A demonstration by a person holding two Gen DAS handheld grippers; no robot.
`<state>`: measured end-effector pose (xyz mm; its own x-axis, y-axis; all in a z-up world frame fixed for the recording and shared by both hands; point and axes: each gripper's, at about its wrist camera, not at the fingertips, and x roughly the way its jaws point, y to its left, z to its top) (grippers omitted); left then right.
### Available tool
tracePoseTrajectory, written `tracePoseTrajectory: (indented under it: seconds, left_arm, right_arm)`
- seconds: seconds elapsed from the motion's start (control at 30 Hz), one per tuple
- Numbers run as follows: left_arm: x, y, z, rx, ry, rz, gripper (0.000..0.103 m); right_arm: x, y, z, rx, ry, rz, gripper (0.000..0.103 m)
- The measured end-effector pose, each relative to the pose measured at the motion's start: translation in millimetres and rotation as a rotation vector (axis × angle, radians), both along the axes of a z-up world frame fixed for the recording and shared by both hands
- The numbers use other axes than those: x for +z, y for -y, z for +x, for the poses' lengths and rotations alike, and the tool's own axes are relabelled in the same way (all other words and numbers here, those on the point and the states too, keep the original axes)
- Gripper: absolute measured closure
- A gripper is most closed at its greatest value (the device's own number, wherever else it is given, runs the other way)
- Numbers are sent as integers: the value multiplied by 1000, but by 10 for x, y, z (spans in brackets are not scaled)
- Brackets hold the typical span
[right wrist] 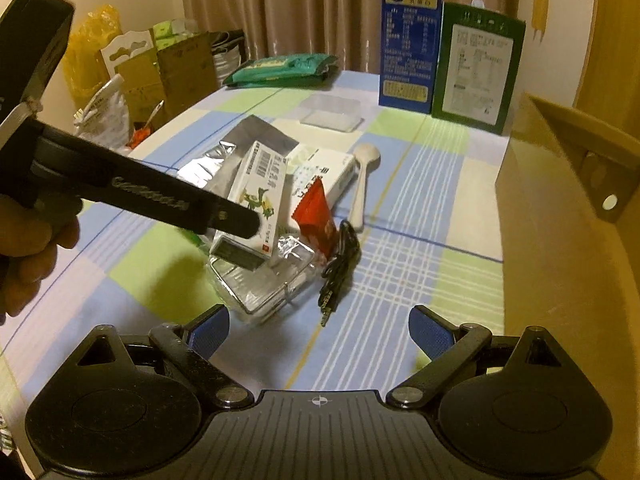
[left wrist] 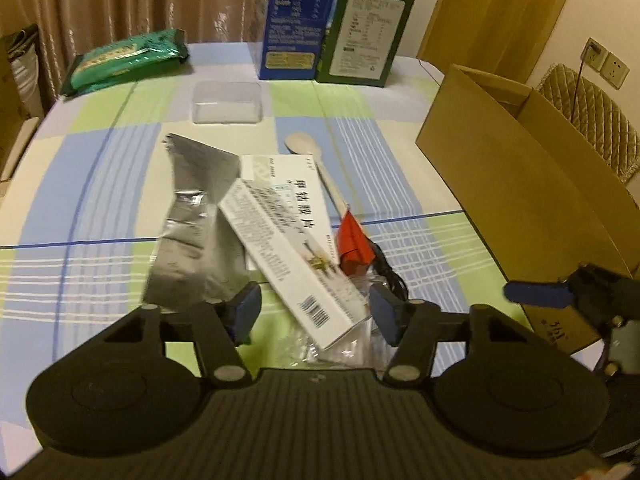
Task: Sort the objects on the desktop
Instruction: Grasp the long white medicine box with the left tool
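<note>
A pile lies mid-table: a silver foil pouch [left wrist: 196, 232], a flat white medicine box [left wrist: 288, 176], a long white box [left wrist: 280, 248] with a barcode, a pale spoon [left wrist: 320, 164], a red sachet [left wrist: 352, 240], a black audio cable [right wrist: 340, 264] and a clear plastic packet [right wrist: 264, 284]. My left gripper [left wrist: 314, 314] straddles the long box's near end; a strip of cloth shows between its left pad and the box. My right gripper [right wrist: 320, 332] stands open low over the cloth, empty, with the cable's plug just ahead of it.
An open cardboard box [left wrist: 520, 184] stands at the table's right edge. At the back are a blue carton [left wrist: 296, 20], a green carton [left wrist: 368, 36], a green packet [left wrist: 128, 60] and a clear lidded container [left wrist: 226, 102]. Bags and boxes crowd the floor to the left [right wrist: 132, 80].
</note>
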<state>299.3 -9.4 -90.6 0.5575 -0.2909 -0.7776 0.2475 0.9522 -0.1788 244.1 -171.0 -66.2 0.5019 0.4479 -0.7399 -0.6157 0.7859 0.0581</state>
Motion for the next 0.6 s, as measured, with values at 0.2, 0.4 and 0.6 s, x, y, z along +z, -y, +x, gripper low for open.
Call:
tracePoseTrajectory:
  seconds: [0.2,0.4,0.6]
  left_arm:
    - [-131,34,112,5,-42,-11,64]
    - [-92,-114,96,25,-81,-60,79]
    - [64,-315,30,-7,-73,-62,82]
  right_arm:
    - [-65,-58,50,7,-7,0,9]
    - [-109,-139,78,12,-18,9,9]
    - [-117,-256,61,30,-26,16,9]
